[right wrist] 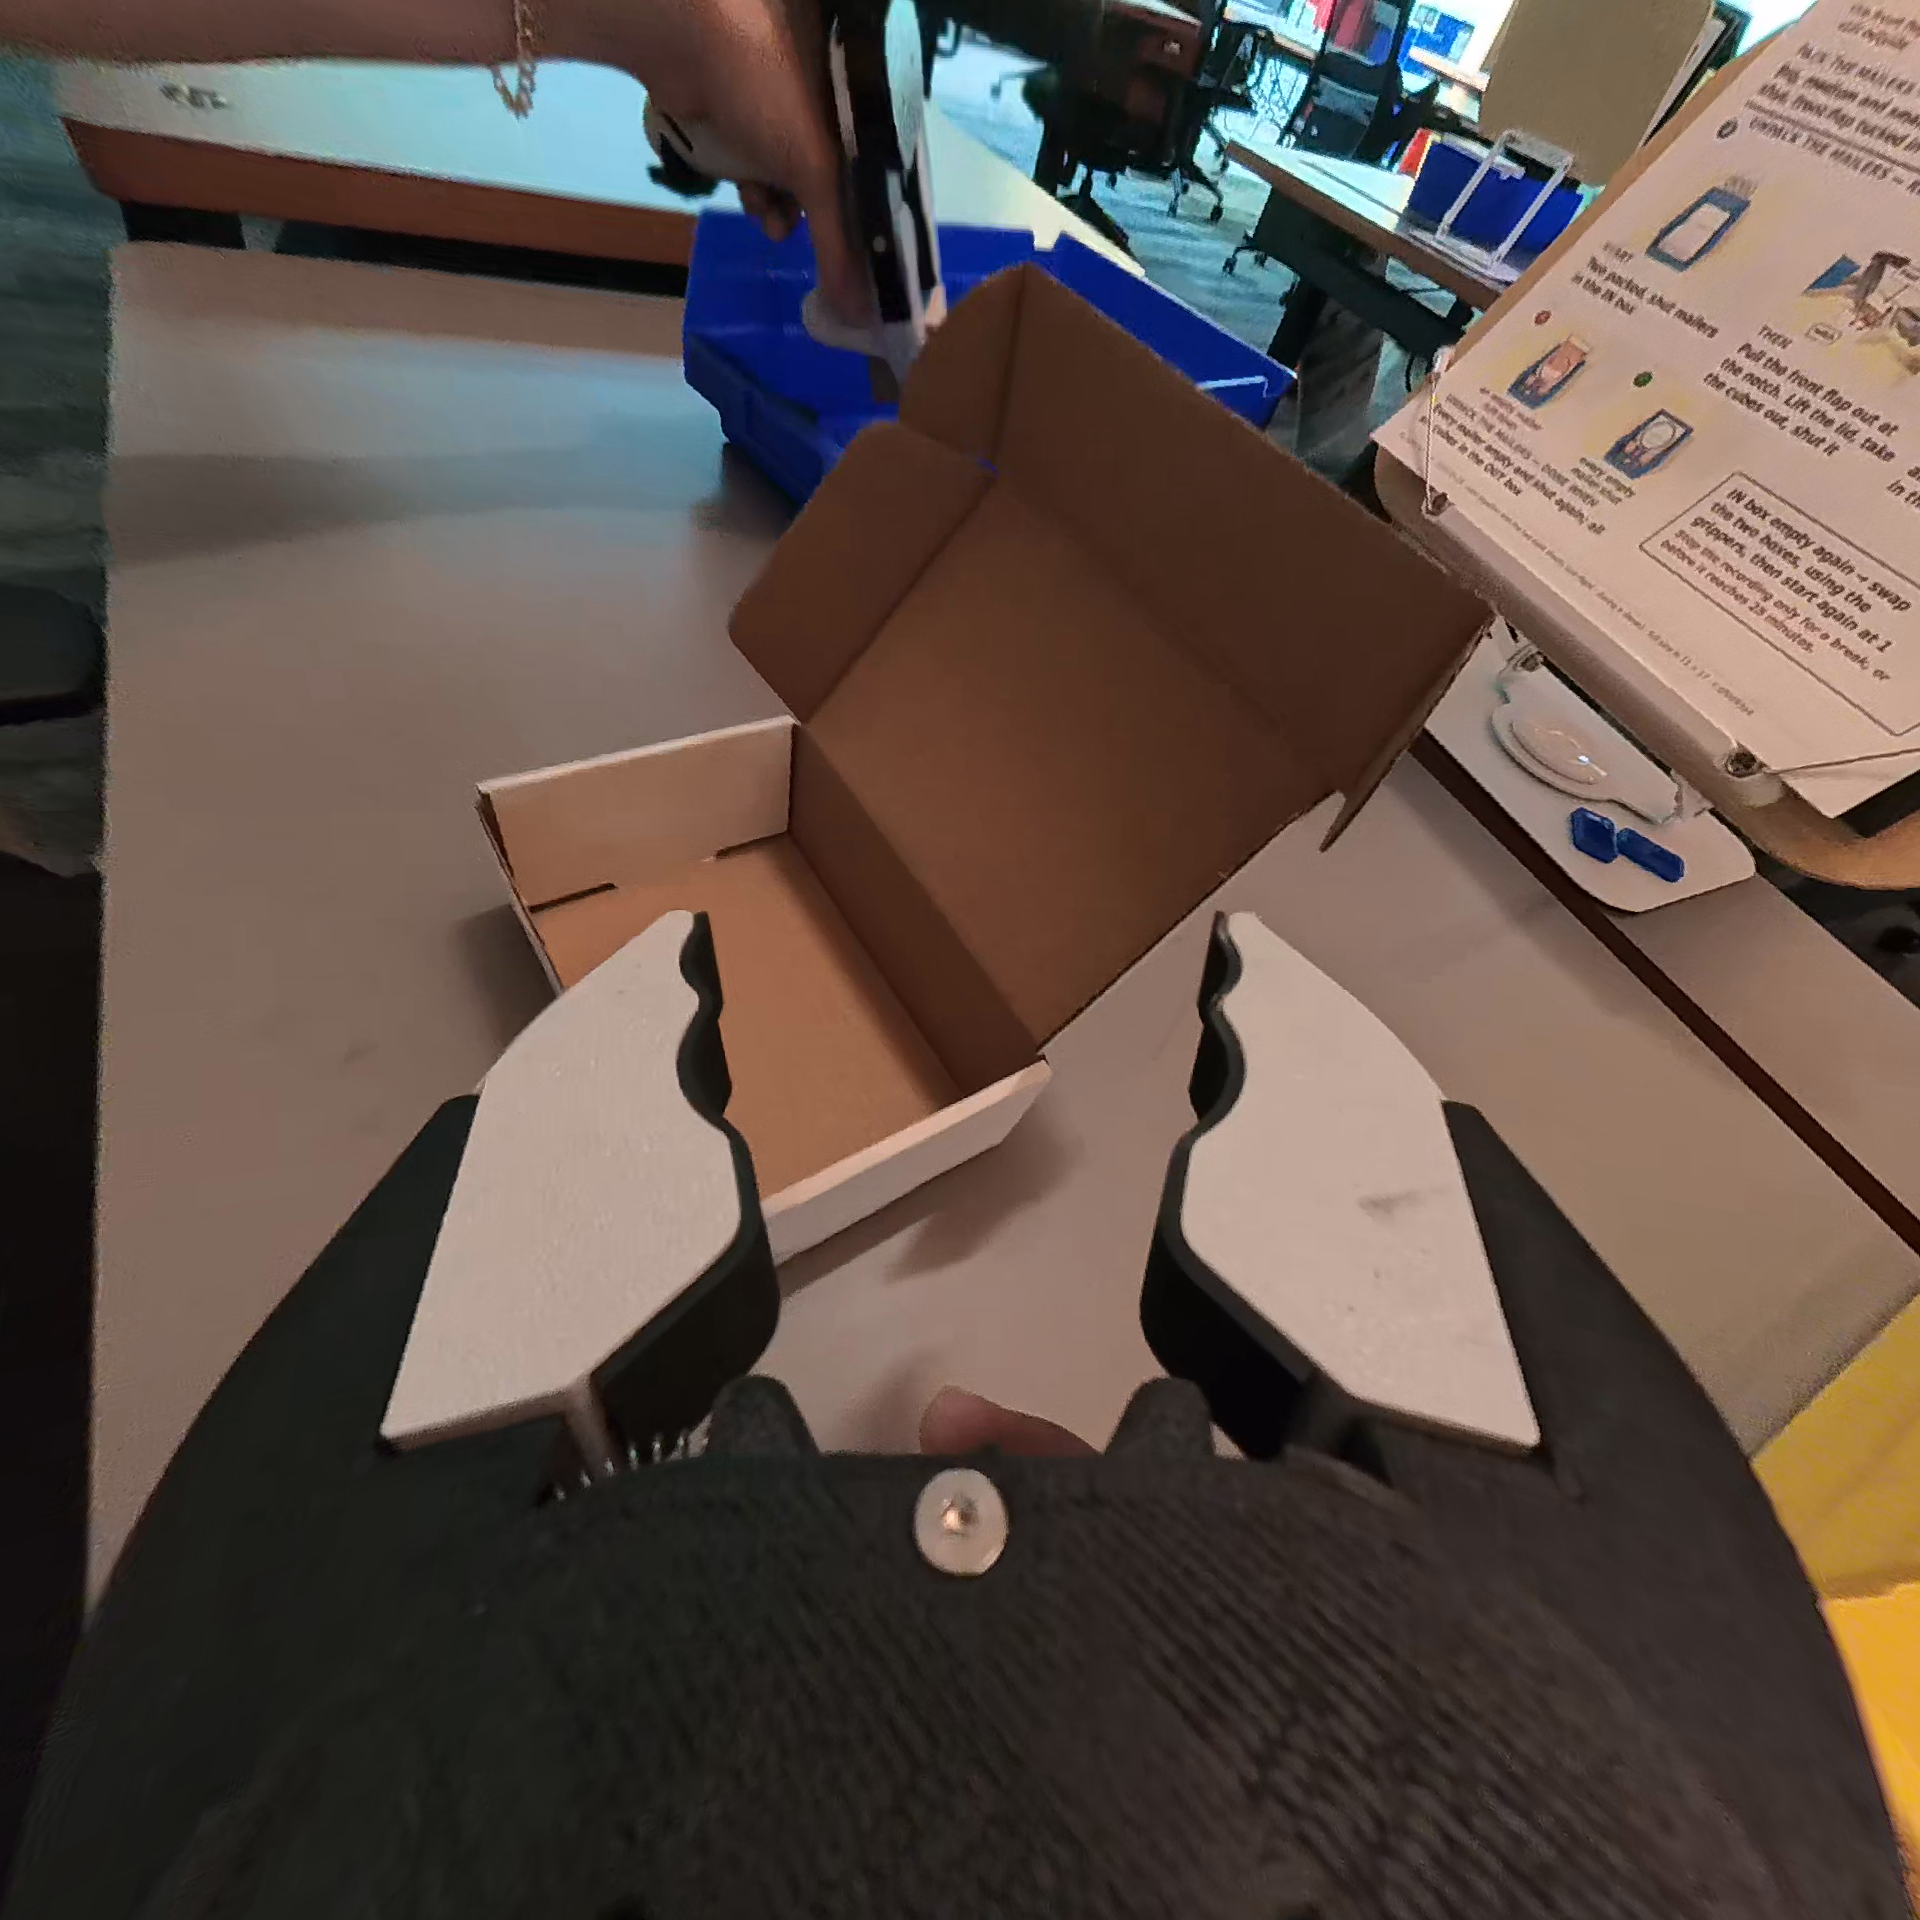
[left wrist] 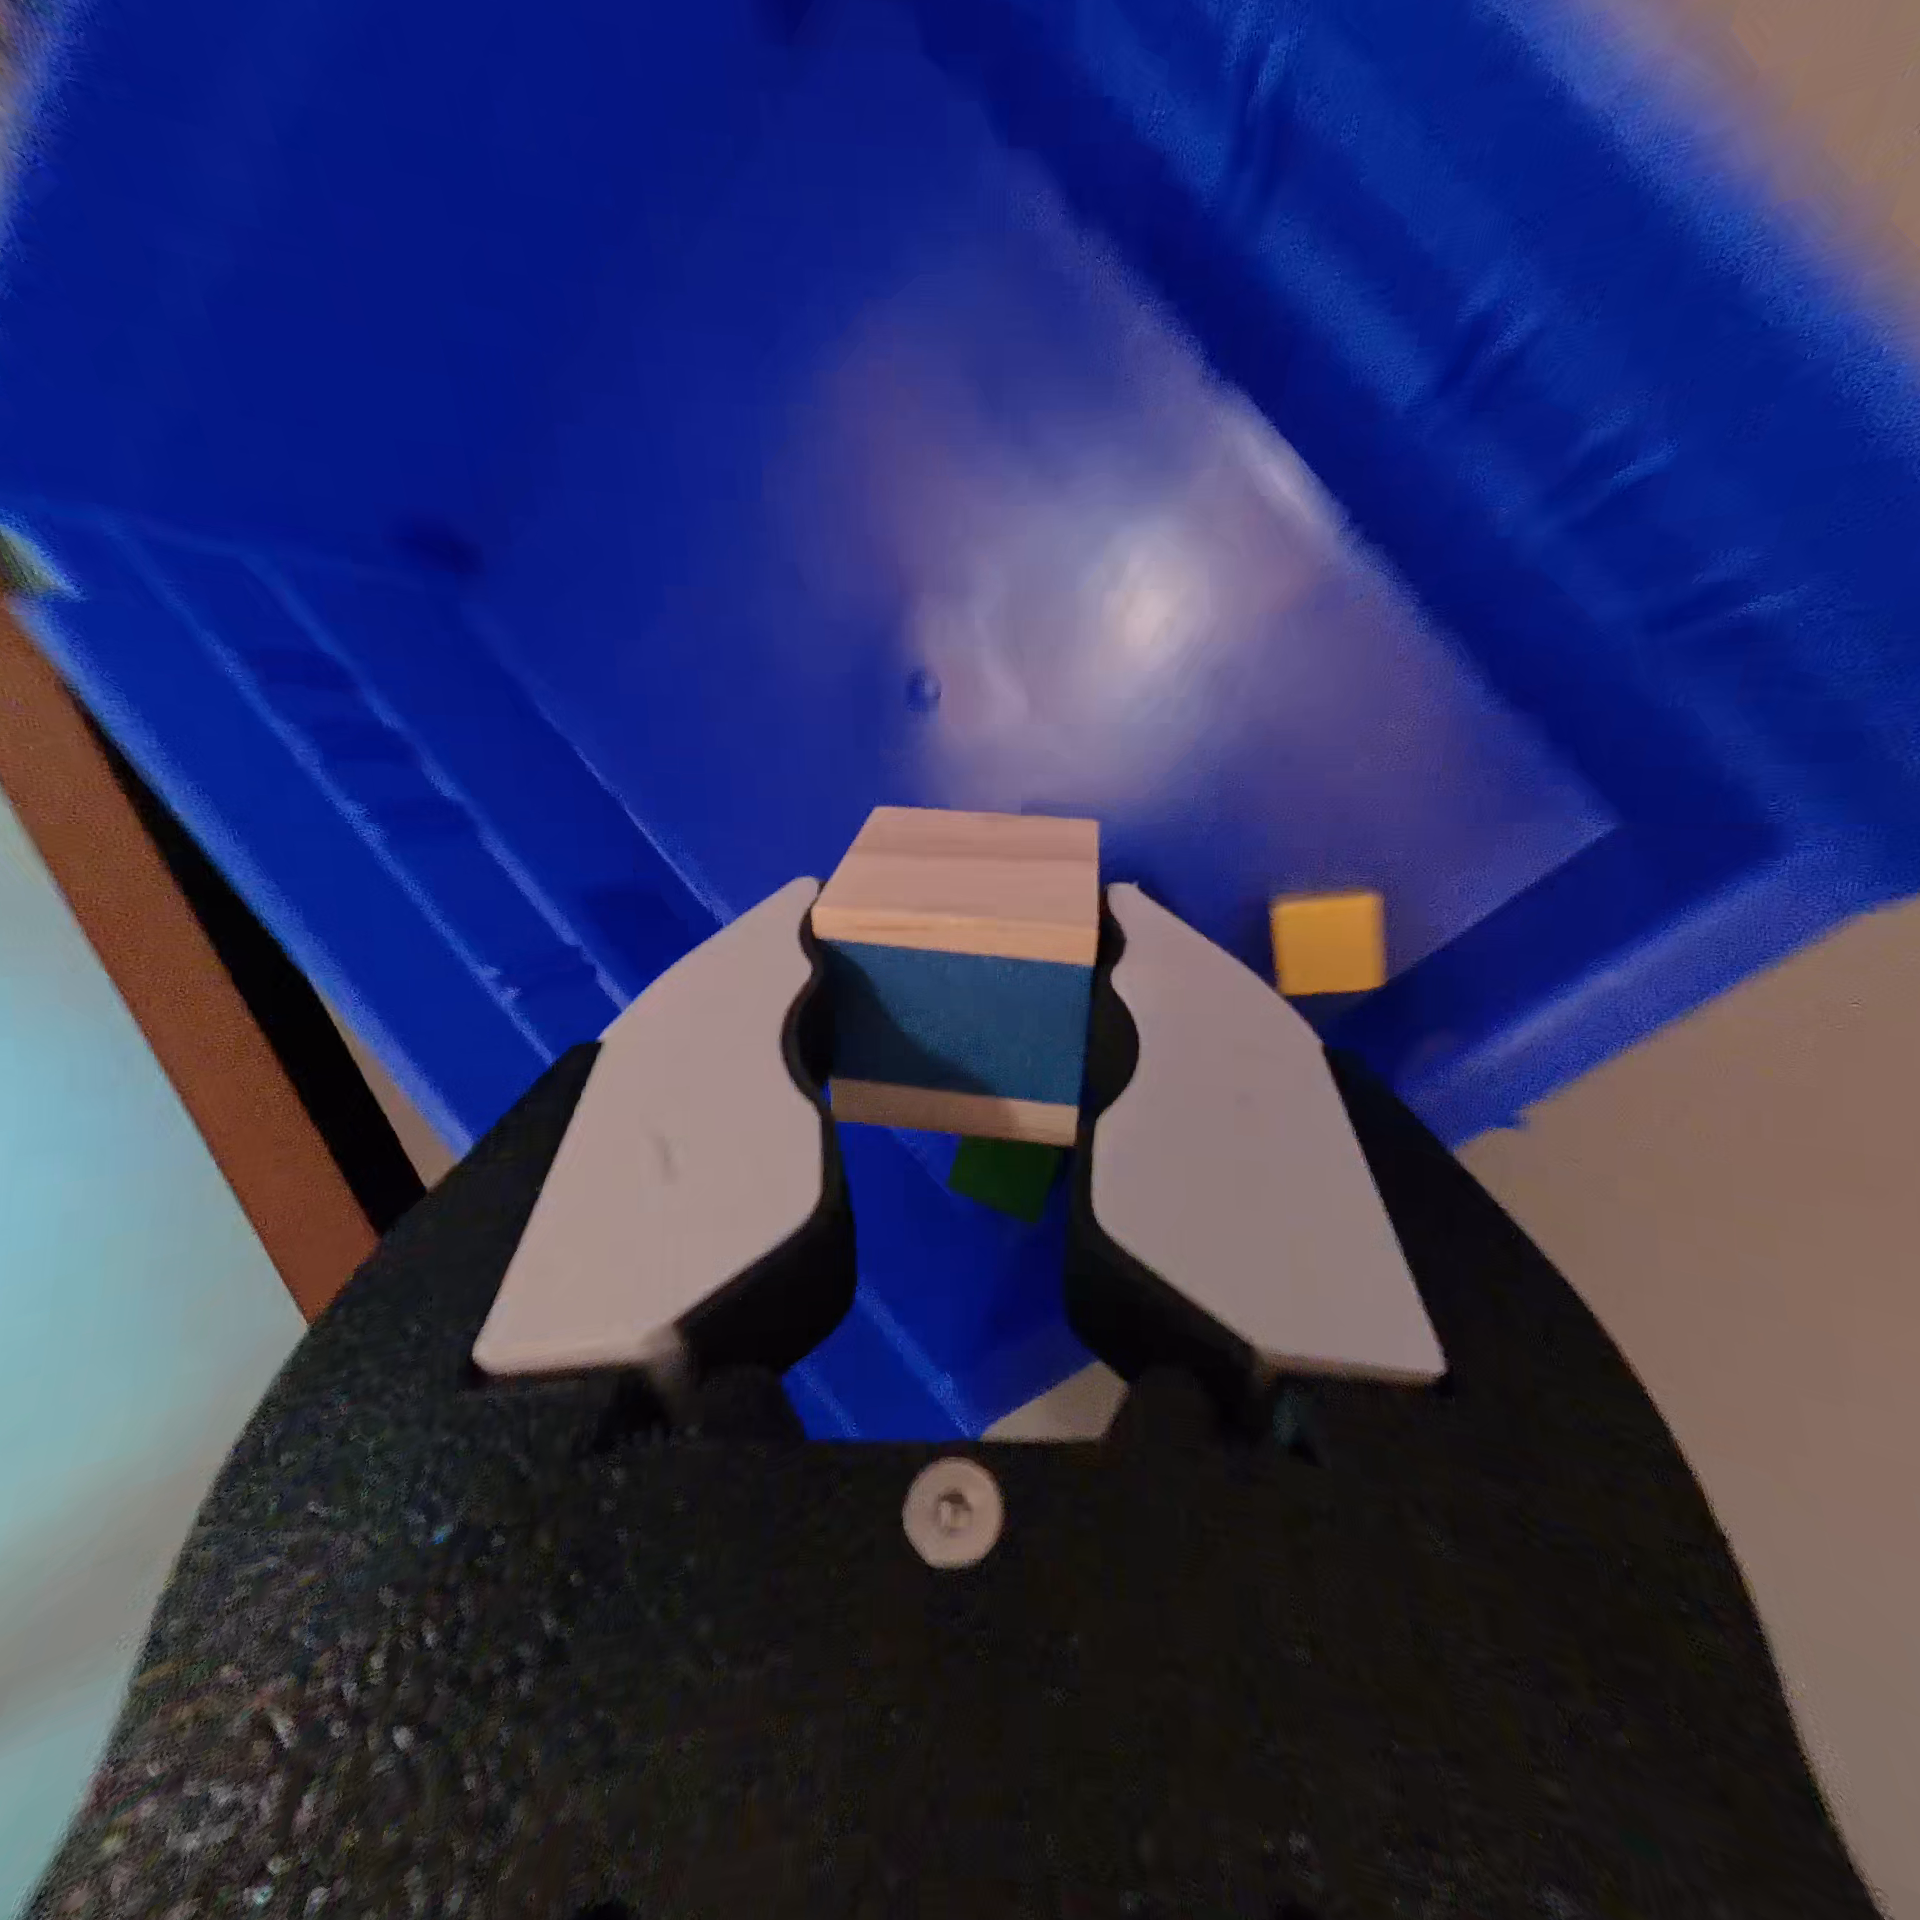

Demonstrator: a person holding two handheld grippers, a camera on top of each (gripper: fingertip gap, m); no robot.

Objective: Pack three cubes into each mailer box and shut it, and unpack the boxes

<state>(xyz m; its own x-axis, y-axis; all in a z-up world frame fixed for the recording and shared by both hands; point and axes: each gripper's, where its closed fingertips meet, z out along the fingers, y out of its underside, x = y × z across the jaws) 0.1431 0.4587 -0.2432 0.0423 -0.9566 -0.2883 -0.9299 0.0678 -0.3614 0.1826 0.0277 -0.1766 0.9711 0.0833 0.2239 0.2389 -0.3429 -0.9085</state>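
My left gripper [left wrist: 961, 914] is shut on a wooden cube with a blue face [left wrist: 956, 997] and holds it over a blue plastic bin [left wrist: 520, 416]. A yellow cube [left wrist: 1328, 940] and a green cube [left wrist: 1003, 1179] lie on the bin's floor below. My right gripper [right wrist: 961, 935] is open and empty, just above the near end of an open white mailer box [right wrist: 644, 800]. The box's brown inside holds nothing and its lid [right wrist: 1091, 644] stands up at the far side. In the right wrist view the left gripper [right wrist: 878, 208] reaches down into the blue bin [right wrist: 769, 343] behind the lid.
The mailer box rests on a grey table [right wrist: 312, 727]. An instruction sheet on a stand [right wrist: 1714, 416] stands at the right, with a white device [right wrist: 1579, 758] under it. A person's hand [right wrist: 717, 114] holds the left gripper. Something yellow [right wrist: 1849, 1475] lies at the right edge. Spacing between my two grippers at the tips: around 45 cm.
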